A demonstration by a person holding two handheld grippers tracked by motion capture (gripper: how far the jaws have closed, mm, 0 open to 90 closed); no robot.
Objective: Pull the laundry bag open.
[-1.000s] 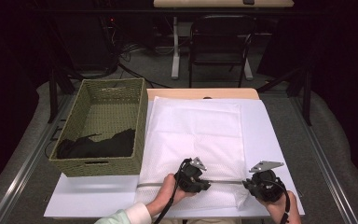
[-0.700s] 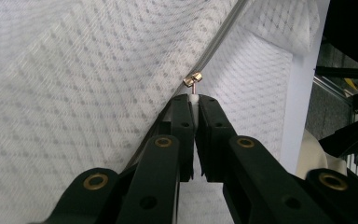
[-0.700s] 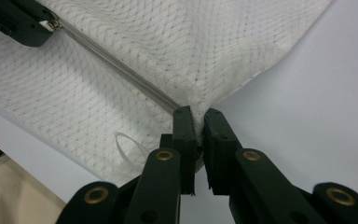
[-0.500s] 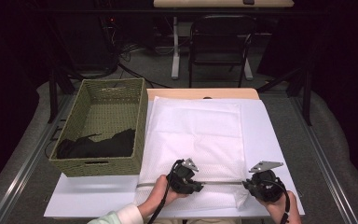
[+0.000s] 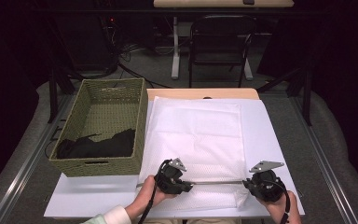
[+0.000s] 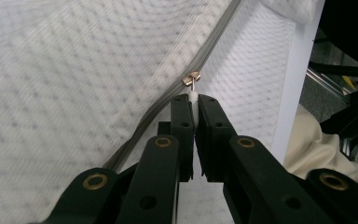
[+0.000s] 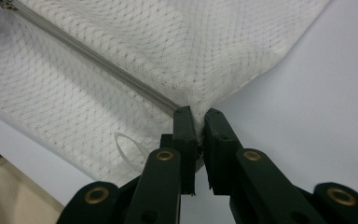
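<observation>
A white mesh bag point(image 5: 196, 135) lies flat on the white table cover point(image 5: 261, 126), its grey zipper point(image 5: 214, 182) running along the near edge. My left gripper point(image 5: 189, 185) is shut on the zipper's small white pull tab point(image 6: 193, 95), just behind the metal slider point(image 6: 192, 80); in the left gripper view point(image 6: 194, 99) the jaws pinch it tight. At the zipper's right end my right gripper point(image 5: 245, 183) is shut on the bag's corner, with mesh bunched between its jaws in the right gripper view point(image 7: 199, 114).
A woven green basket point(image 5: 98, 163) stands left of the bag with dark cloth point(image 5: 98, 147) in its near end. Beyond the table's far edge is a black chair point(image 5: 221, 42). The person's hands and a pale sleeve point(image 5: 107, 217) come in at the bottom.
My left gripper has slid left along the zipper with the pull tab in it. The right gripper has stayed where it was on the bag's corner.
</observation>
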